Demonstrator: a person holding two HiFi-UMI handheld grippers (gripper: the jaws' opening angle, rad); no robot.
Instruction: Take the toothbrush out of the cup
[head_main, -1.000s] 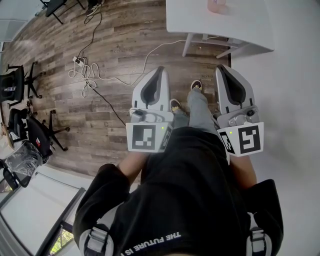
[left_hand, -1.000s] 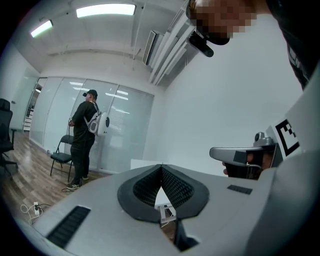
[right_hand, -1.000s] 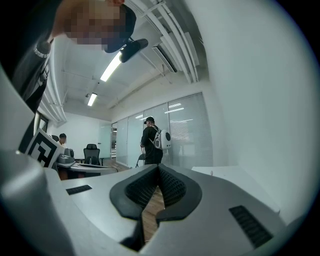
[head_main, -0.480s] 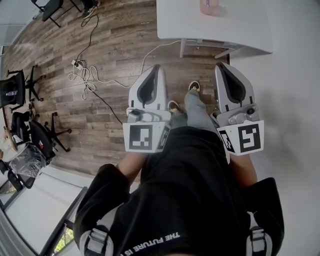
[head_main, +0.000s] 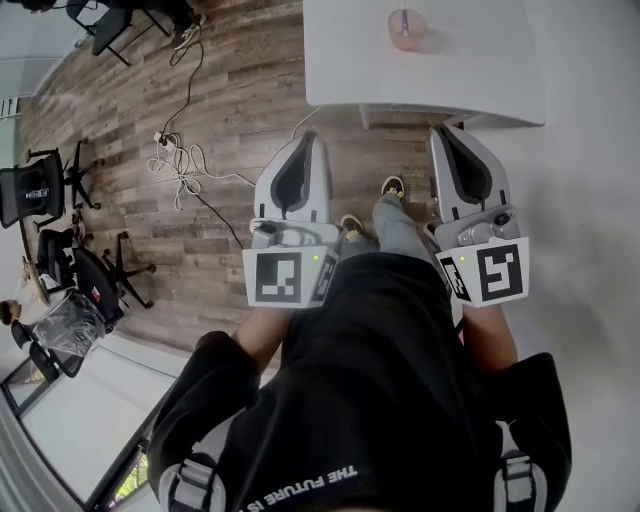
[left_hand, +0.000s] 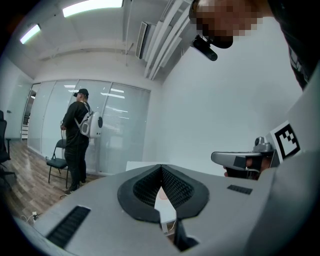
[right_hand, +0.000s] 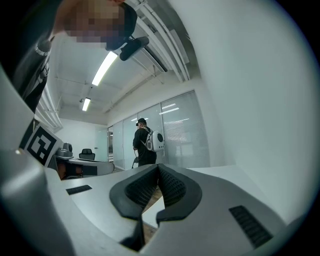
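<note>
A pink cup stands on the white table at the top of the head view, with a thin toothbrush upright in it. My left gripper is held at waist height, short of the table's near edge, shut with nothing in it. My right gripper is beside it, its tip just under the table edge, also shut and empty. In the left gripper view the jaws meet with the table edge showing below them. The right gripper view shows its jaws pressed together.
White cables and a power strip lie on the wooden floor to the left. Black office chairs stand at the far left. A white wall runs along the right. Another person with a backpack stands by glass partitions.
The table and cup have come down into the head view and nearer, with the cup now fully visible. Both grippers stay shut and level at my waist.
</note>
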